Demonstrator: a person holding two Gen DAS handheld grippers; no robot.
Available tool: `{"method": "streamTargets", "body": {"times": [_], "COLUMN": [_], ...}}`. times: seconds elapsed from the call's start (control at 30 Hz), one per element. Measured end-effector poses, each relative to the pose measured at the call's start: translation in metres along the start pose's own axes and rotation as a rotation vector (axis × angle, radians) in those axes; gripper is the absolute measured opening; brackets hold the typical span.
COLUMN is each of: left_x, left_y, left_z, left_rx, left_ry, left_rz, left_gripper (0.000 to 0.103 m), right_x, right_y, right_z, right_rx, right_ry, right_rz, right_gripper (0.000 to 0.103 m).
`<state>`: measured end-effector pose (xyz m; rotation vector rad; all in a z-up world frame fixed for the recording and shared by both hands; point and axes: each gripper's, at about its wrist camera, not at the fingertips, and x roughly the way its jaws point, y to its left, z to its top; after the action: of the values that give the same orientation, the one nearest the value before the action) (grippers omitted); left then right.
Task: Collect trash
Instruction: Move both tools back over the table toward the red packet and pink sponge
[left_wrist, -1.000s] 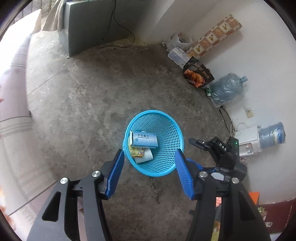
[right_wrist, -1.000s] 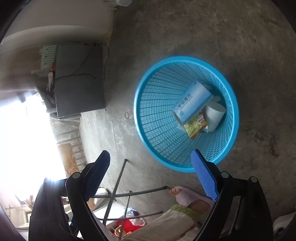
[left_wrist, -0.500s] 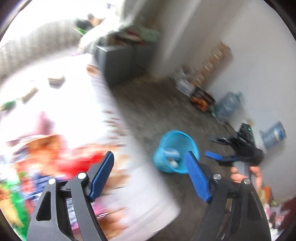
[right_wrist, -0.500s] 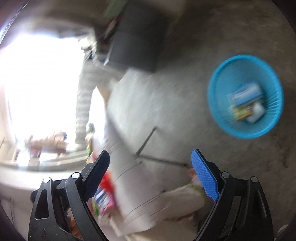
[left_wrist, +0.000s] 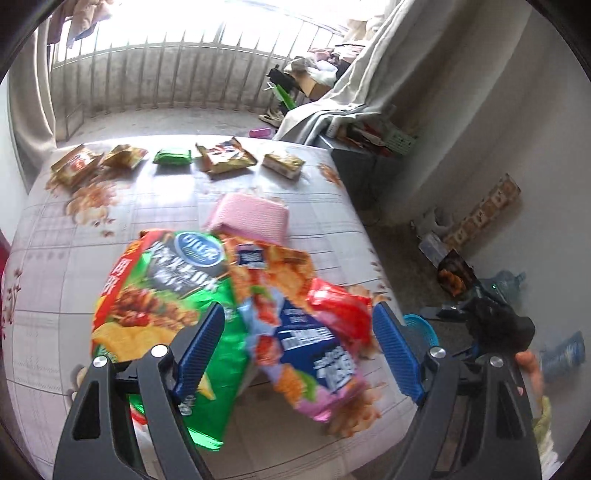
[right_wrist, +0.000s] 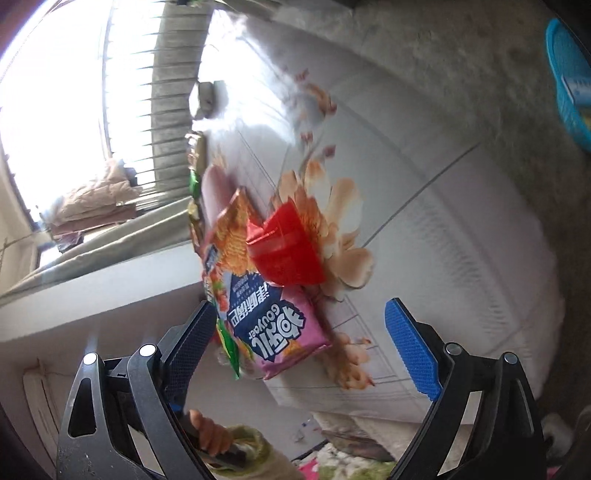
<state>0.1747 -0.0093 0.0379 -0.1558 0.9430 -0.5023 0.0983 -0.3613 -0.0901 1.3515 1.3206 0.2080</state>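
Both my left tongs (left_wrist: 299, 354) and right tongs (right_wrist: 314, 343) gape empty. Below them lie three crinkled foil snack bags: green (left_wrist: 159, 291), pink-and-blue (left_wrist: 306, 343), red (left_wrist: 340, 310). Five small wrappers (left_wrist: 177, 157) line beyond.

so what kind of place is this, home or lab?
Most likely a lived-in home, a room opening onto a barred balcony. A table with a floral cloth holds snack wrappers, a curtain hangs aside, and water jugs sit on the concrete floor.

The left gripper (left_wrist: 299, 347), jaws just opened wide and empty, hangs over snack bags (left_wrist: 207, 295) piled near the front edge of a floral-clothed table (left_wrist: 55, 258); five small packets (left_wrist: 173, 157) line its far edge.
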Motion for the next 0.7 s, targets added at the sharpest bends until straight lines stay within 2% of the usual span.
{"method": "streamTargets", "body": {"times": [0.23, 0.33, 0.47, 0.6, 0.7], "left_x": [-0.001, -0.005, -0.012, -0.024, -0.035], "left_y": [0.028, 0.040, 0.055, 0.064, 0.067], "left_z": [-0.006, -0.008, -0.013, -0.019, -0.025], "left_rx": [-0.003, -0.017, -0.047, -0.067, -0.074], "left_ry": [-0.010, -0.025, -0.047, -0.082, -0.120], "left_rz": [0.011, 0.018, 0.020, 0.027, 0.033], "left_gripper": [0.080, 0.080, 0.080, 0.080, 0.080], "right_x": [0.026, 0.036, 0.045, 0.052, 0.052], "right_y": [0.019, 0.030, 0.047, 0.056, 0.053], "right_z": [0.008, 0.010, 0.008, 0.010, 0.010], "right_rx": [0.022, -0.006, -0.075, -0.126, -0.143], "right_ry": [-0.011, -0.009, -0.032, -0.077, -0.111], "right_rz": [-0.039, -0.060, -0.136, -0.191, -0.193], "right_gripper": [0.090, 0.090, 0.088, 0.066, 0.048]}}
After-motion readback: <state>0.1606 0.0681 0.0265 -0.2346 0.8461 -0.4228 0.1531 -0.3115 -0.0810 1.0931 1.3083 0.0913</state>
